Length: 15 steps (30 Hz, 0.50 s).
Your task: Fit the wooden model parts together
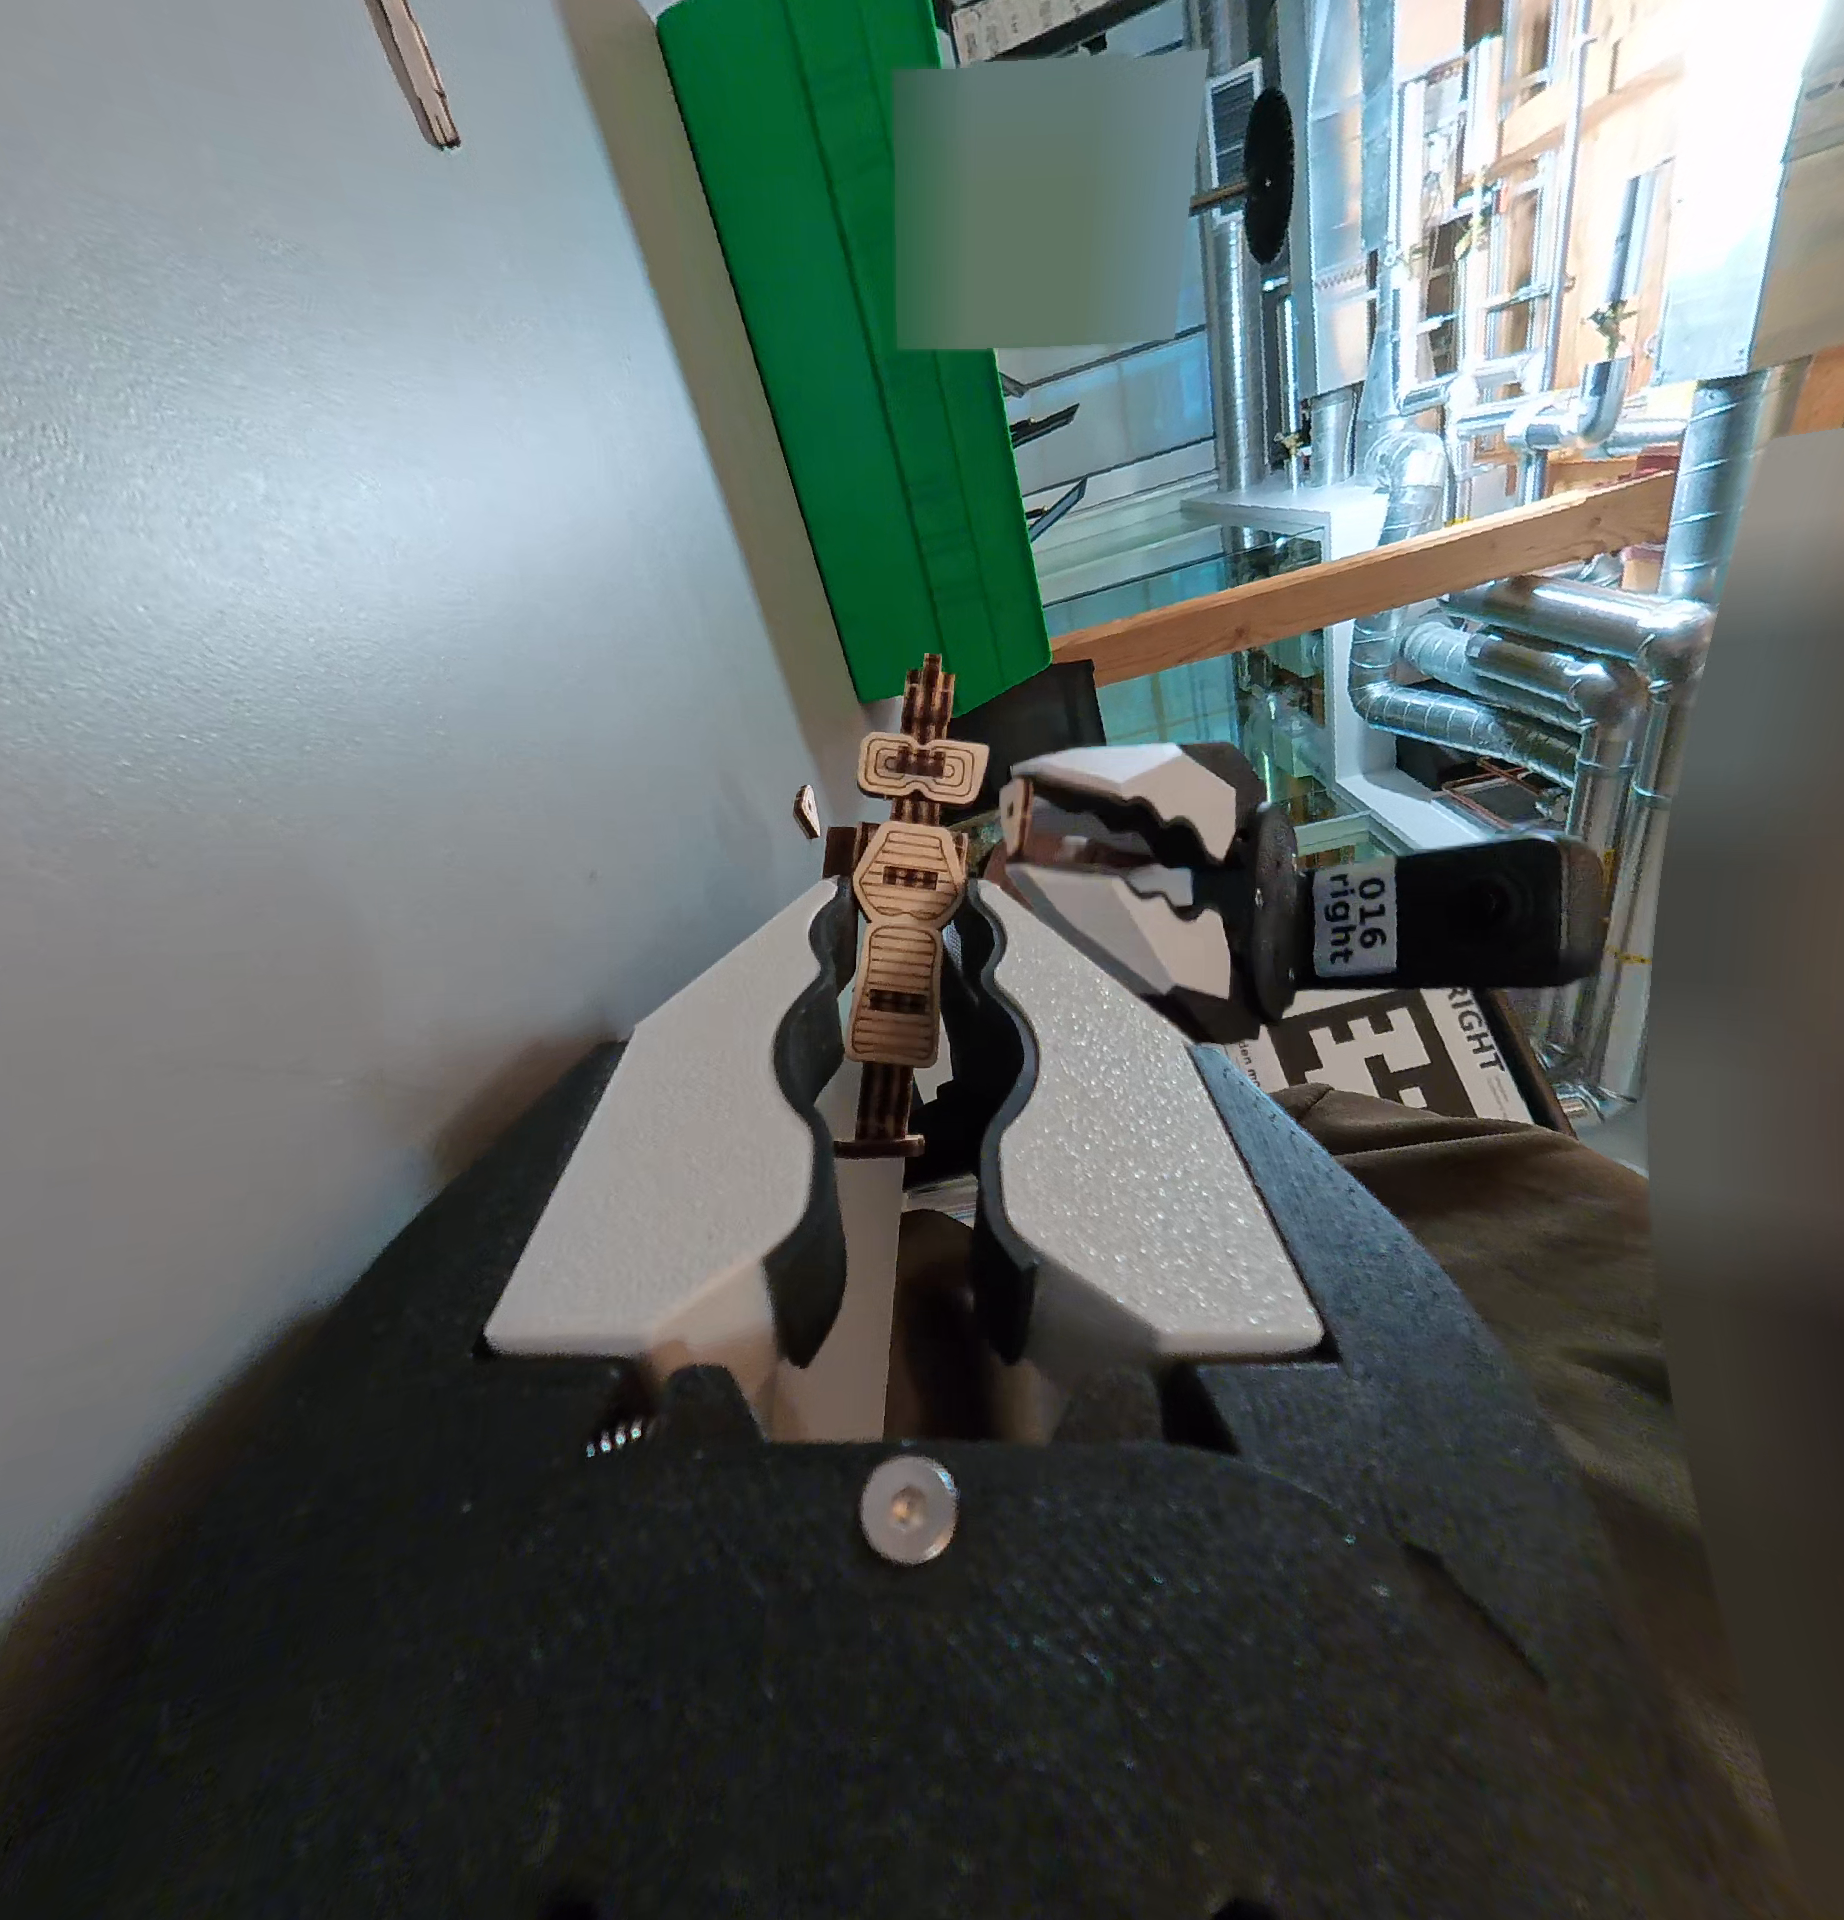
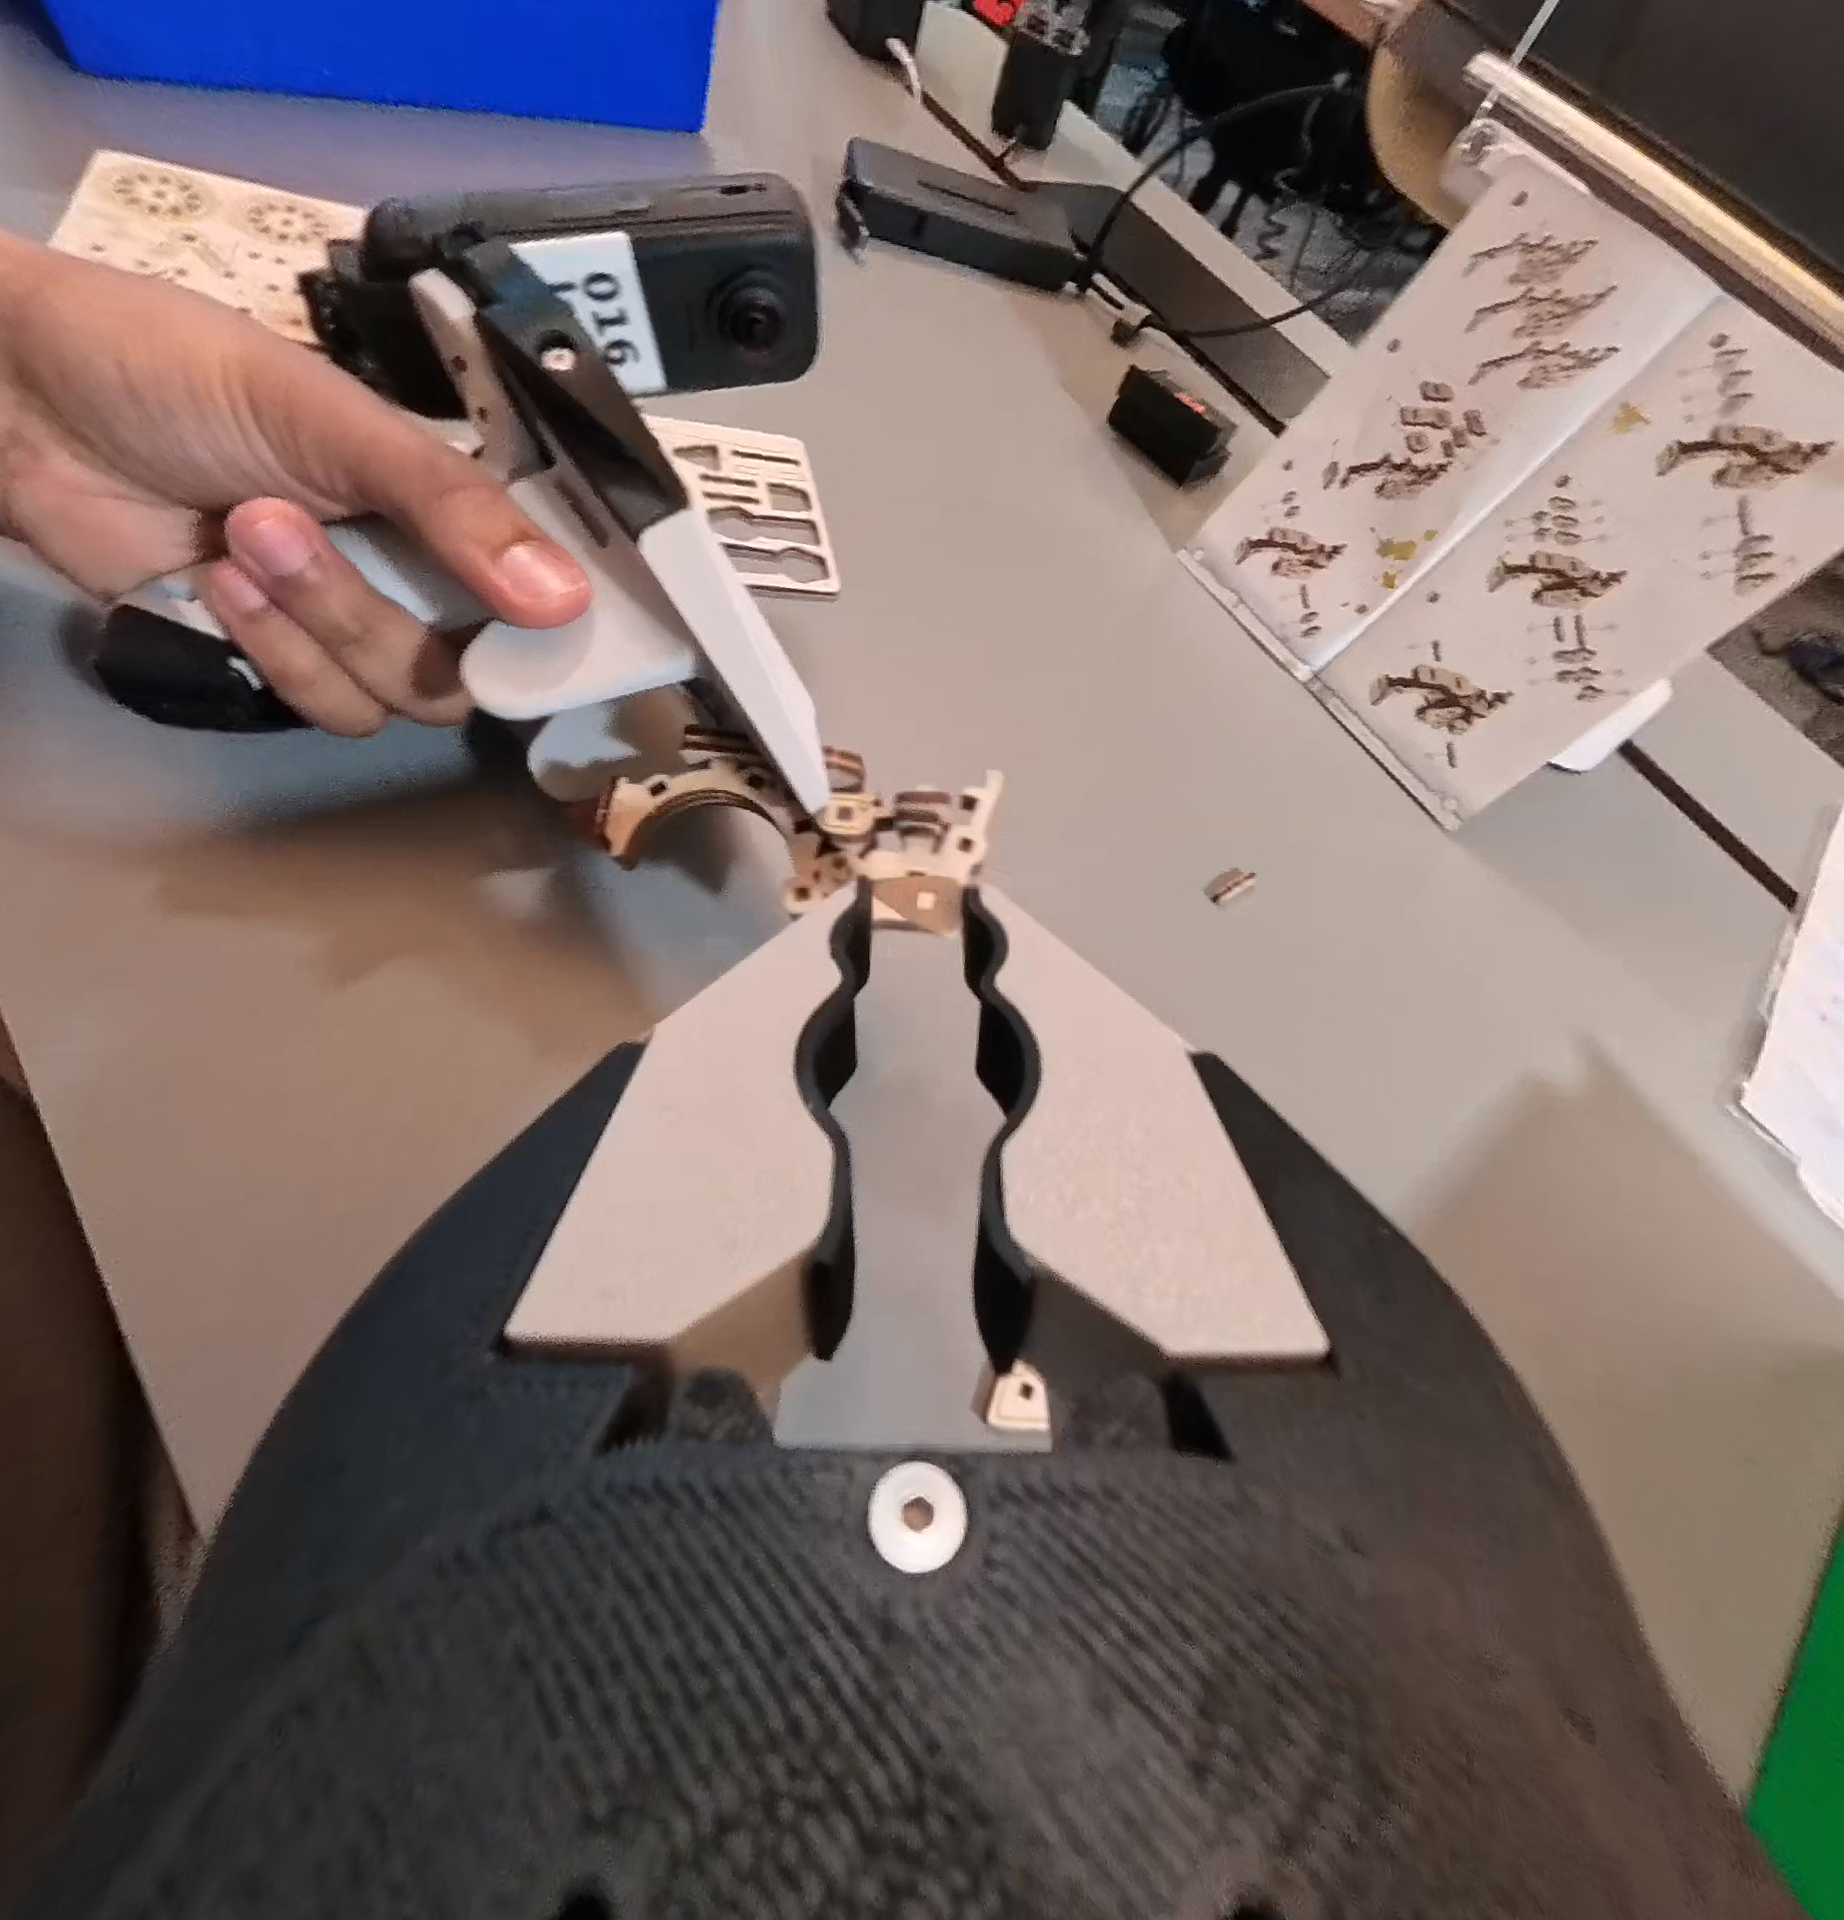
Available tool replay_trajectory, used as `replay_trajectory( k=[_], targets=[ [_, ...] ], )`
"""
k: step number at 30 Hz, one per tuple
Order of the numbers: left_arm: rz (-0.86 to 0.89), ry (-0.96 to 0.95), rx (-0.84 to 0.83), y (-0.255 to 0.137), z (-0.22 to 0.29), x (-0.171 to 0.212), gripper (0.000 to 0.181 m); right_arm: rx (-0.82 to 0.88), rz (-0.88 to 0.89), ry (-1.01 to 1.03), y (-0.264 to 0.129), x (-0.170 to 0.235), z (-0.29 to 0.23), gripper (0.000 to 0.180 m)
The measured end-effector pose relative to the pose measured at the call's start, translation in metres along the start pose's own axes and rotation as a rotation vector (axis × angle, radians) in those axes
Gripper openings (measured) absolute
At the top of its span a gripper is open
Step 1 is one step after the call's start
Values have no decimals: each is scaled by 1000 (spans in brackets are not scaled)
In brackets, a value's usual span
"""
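Observation:
My left gripper (image 1: pixel 902 914) is shut on a wooden model (image 1: pixel 897 935), a slatted spine of stacked plates that stands upright between its fingers. In the right wrist view the model (image 2: pixel 689 805) hangs at the left gripper's tip (image 2: pixel 809 795), just above the grey table (image 2: pixel 1105 727), with a hand holding that gripper. My right gripper (image 2: pixel 916 909) is shut on a small wooden piece (image 2: pixel 913 904) with a square hole and holds it against the model's near end. In the left wrist view the right gripper (image 1: pixel 1017 831) sits just right of the model with the piece (image 1: pixel 1019 810) at its tip.
A small loose wooden bit (image 2: pixel 1230 885) lies on the table to the right. Punched part sheets (image 2: pixel 762 509) lie behind the left gripper. An instruction sheet on a stand (image 2: pixel 1520 468), black devices (image 2: pixel 959 218), a blue box (image 2: pixel 378 42) and papers (image 2: pixel 1832 1039) ring the table. Left tips and right tips are each some 15 cm from the small loose wooden bit (image 2: pixel 1230 885). Look for it in the left wrist view (image 1: pixel 408 62) too.

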<state>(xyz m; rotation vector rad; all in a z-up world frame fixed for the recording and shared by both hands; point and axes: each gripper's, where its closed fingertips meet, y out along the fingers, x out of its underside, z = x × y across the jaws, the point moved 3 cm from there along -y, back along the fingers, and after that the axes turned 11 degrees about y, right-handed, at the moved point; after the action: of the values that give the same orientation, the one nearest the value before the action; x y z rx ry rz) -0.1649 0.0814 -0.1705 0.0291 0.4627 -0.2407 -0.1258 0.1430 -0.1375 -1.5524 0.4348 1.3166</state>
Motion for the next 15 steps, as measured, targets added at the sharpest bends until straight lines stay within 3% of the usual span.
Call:
replay_trajectory(
  k=[5,15],
  targets=[
    [2,-5,6,0,0,0,16,-23,4,75,0,2,6,16],
    [5,-9,9,-1,0,-1,16,-30,-17,-5,5,3,-8,16]
  ],
)
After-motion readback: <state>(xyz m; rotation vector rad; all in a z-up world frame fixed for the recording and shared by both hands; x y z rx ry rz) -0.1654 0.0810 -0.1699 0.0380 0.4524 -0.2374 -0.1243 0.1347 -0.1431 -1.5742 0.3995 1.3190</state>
